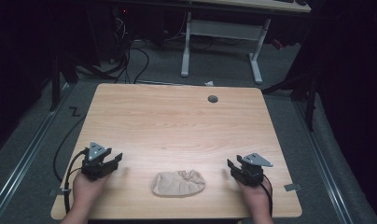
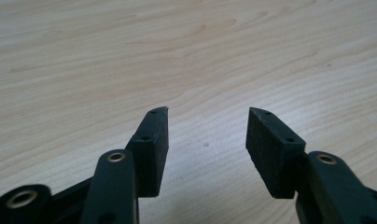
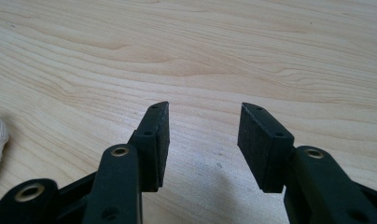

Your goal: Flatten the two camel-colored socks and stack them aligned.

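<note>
A beige cloth (image 1: 178, 183) lies on the wooden surface (image 1: 177, 121) between the left hand-held gripper (image 1: 113, 161) and right hand-held gripper (image 1: 233, 168), both with jaws apart and empty.

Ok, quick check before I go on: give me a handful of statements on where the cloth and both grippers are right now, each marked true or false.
1. The beige cloth lies bunched on the table between the two grippers. True.
2. The left gripper is shut on the cloth. False: its jaws stand open with only bare wood between them, and the cloth lies apart from it.
3. The right gripper is open and holds nothing. True.
4. The cloth lies at the far edge beside the grey round cap. False: it lies near the person's edge, well away from the cap.
5. An edge of the cloth shows at the left border of the right gripper view. True.
</note>
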